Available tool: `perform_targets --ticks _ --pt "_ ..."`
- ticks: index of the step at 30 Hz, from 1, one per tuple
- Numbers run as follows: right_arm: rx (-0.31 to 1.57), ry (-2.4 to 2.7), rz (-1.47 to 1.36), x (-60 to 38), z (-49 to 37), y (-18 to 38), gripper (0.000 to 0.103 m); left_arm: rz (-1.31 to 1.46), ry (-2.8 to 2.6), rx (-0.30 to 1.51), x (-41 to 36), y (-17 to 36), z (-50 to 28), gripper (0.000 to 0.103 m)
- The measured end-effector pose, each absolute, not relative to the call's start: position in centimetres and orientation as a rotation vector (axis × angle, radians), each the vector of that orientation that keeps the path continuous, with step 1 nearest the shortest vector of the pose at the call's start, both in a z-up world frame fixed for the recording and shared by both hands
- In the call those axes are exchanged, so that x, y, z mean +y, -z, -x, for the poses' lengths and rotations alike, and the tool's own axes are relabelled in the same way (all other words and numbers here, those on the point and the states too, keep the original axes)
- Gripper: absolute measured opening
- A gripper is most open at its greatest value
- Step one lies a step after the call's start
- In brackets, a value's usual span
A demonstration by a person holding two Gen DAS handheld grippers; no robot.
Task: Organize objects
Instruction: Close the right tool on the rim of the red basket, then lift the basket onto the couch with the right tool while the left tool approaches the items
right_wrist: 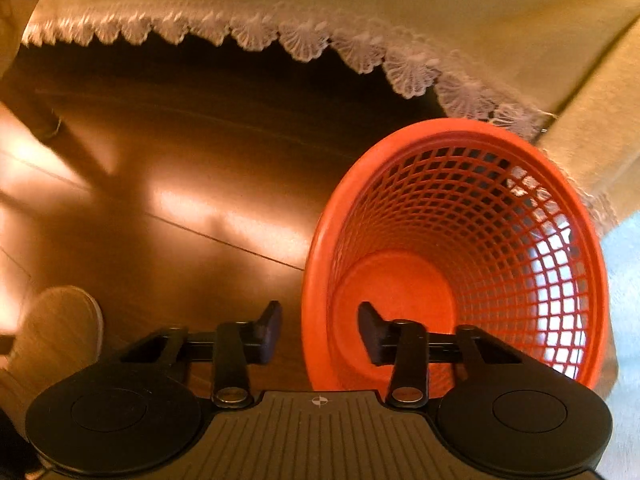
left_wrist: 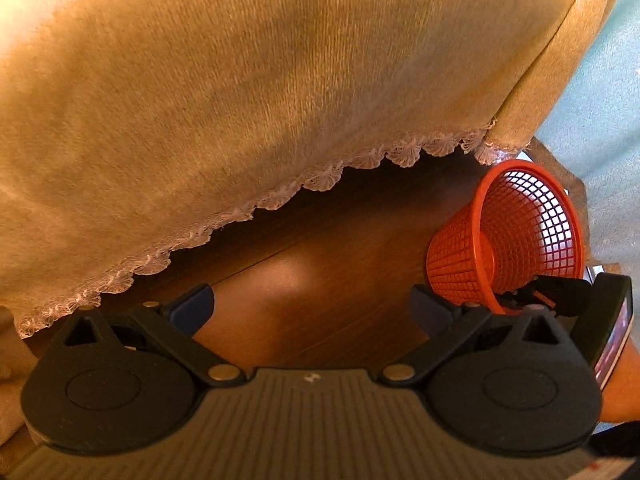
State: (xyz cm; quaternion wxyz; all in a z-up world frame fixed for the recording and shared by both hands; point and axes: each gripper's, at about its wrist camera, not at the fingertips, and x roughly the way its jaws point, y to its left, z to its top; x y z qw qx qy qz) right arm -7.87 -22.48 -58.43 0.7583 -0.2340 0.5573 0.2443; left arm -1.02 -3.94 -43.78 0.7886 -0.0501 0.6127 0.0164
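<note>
Orange basket (right_wrist: pixel 460 248) on the wood floor (right_wrist: pixel 180 208), rim between two fingers.

Right gripper (right_wrist: pixel 319 334) straddling the near rim, one finger (right_wrist: pixel 370 332) inside, the other outside; a gap showing on both sides, so not pinched yet. Left gripper (left_wrist: pixel 312 308) spread wide, holding nothing, just above bare floor. Basket empty, standing beside the yellow cloth (left_wrist: pixel 240 80) with lace trim, near a pale rug (right_wrist: pixel 624 320). Nothing else to tidy in sight. Probably the very start: grab the basket first, all the tidying left to do.
</note>
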Motion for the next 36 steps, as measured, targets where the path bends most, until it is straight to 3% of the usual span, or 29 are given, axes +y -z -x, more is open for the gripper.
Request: perform_targets --ticks 2,7,9,16,22,30,36 --pt "1.211 -0.546 0.537 -22.5 7.8 58.8 0.017 0.102 -0.03 1.326 -3.9 44.0 0.9 0.102" --pt "1.209 -0.538 0.566 -22.1 7.4 58.6 0.013 0.086 -0.006 1.337 -4.0 43.8 0.5 0.102" --pt "1.213 -0.541 0.578 -22.1 7.2 58.4 0.002 0.075 -0.003 1.336 -4.1 43.5 0.2 0.102" --pt "1.212 -0.563 0.679 -21.0 8.3 54.6 0.002 0.076 -0.012 1.357 -4.2 39.4 -0.4 0.102" --pt "1.207 -0.559 0.722 -21.0 7.8 43.1 0.002 0.094 -0.032 1.334 -4.4 29.6 -1.6 0.102" --pt "1.094 -0.511 0.719 -19.3 5.1 21.6 0.002 0.145 -0.117 1.179 -1.5 12.5 -5.4 0.102" --pt "0.962 -0.445 0.733 -15.6 0.6 12.3 0.002 0.175 -0.152 1.069 4.0 6.4 -9.6 0.102"
